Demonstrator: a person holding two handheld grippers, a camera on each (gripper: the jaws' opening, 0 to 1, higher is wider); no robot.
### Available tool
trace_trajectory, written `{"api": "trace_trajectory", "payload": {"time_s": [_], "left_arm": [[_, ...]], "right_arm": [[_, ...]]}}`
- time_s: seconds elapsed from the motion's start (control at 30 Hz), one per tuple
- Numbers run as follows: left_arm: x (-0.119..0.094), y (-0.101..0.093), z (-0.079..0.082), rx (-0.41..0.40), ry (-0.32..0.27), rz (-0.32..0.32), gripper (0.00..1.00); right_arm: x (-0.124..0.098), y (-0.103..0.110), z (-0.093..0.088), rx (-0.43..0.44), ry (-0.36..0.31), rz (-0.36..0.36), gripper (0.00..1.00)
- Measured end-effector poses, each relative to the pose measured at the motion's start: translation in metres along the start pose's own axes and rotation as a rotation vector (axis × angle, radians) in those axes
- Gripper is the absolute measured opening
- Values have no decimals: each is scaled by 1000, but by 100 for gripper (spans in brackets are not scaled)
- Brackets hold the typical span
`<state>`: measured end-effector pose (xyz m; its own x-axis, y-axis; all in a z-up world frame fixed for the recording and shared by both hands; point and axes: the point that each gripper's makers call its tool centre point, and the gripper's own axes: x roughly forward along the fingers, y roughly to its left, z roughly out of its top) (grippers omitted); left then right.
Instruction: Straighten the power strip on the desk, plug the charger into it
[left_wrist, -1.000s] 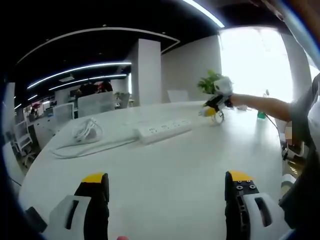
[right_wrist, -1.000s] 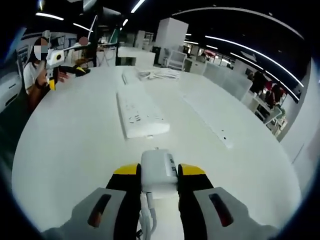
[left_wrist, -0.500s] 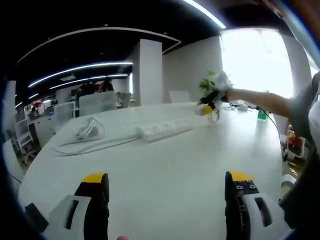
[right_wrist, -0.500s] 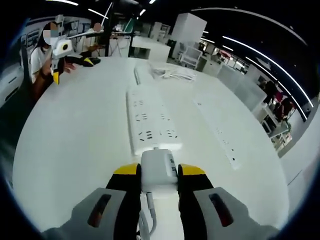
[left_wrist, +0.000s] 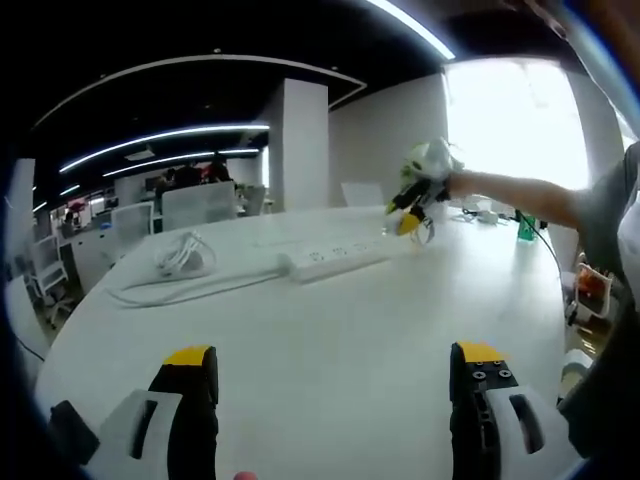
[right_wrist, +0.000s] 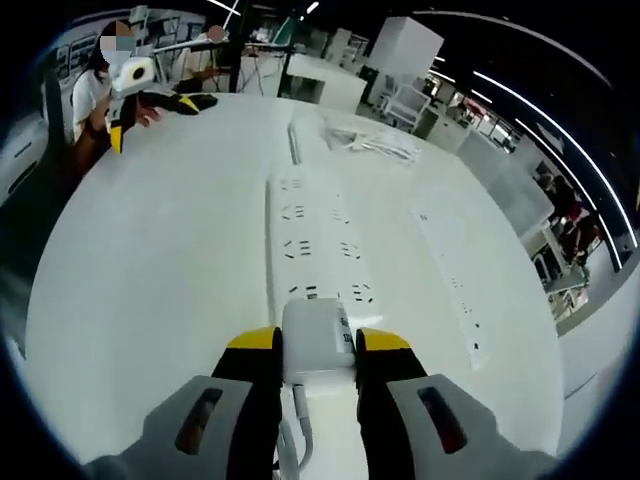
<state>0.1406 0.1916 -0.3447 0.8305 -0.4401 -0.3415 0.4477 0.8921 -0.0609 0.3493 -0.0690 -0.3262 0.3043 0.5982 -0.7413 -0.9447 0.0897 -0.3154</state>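
Observation:
A white power strip (right_wrist: 315, 240) lies lengthwise on the white desk (right_wrist: 150, 270), its cord running off toward a coiled bundle (right_wrist: 365, 145). My right gripper (right_wrist: 316, 345) is shut on a white charger (right_wrist: 317, 340), which hangs just above the strip's near end. In the left gripper view the same strip (left_wrist: 335, 260) lies far off across the desk, with its cable coil (left_wrist: 183, 255) to the left. My left gripper (left_wrist: 335, 365) is open above bare desk, nothing between its jaws. The right gripper (left_wrist: 415, 200) hovers over the strip's right end there.
A second flat white strip (right_wrist: 455, 285) lies on the desk to the right. A person sits at the desk's far left edge (right_wrist: 95, 95). A plant (left_wrist: 425, 165) and small items stand near the bright window. Office chairs and desks lie beyond.
My right gripper has carried the charger forward along the strip, now over its near sockets. In the left gripper view the right gripper has risen and shifted slightly left. The left gripper stays put.

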Motion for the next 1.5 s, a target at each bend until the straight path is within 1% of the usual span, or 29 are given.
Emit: {"api": "trace_trajectory", "payload": {"time_s": [0.13,0.23,0.4,0.53,0.67,0.73,0.77,1.03,1.13,1.27,1.37,1.5], "left_arm": [[-1,2,-1,-1,-4,3,100],[-3,6,-1,-5,-7,8,100],[-4,9,-3,-12,-7,11,100],[-4,10,-2,-13,-12,9,100],[-4,11,-4,-16,-12,7,100],[-3,12,-4,-18,-13,7,100],[-3,12,-4,-19,-13,5,100],[-2,11,-4,-20,-18,-3,100],[-2,12,-3,-20,-21,-2,100],[-2,12,-3,-22,-27,-8,100],[-2,12,-4,-20,-25,-6,100],[-2,14,-4,-24,-30,-9,100]], "right_arm": [[2,-2,3,-15,14,-6,27],[4,-2,4,-24,35,3,27],[12,-1,-1,-59,97,13,27],[15,-1,0,-64,122,16,27],[15,0,-1,-95,177,20,27],[15,-1,-3,-119,227,18,27],[15,0,-2,-122,234,17,27],[15,0,1,-99,330,18,27],[16,-1,1,-91,377,21,27],[18,2,6,-116,444,30,27],[20,1,10,-130,469,36,27],[22,2,12,-137,516,44,27]]}}
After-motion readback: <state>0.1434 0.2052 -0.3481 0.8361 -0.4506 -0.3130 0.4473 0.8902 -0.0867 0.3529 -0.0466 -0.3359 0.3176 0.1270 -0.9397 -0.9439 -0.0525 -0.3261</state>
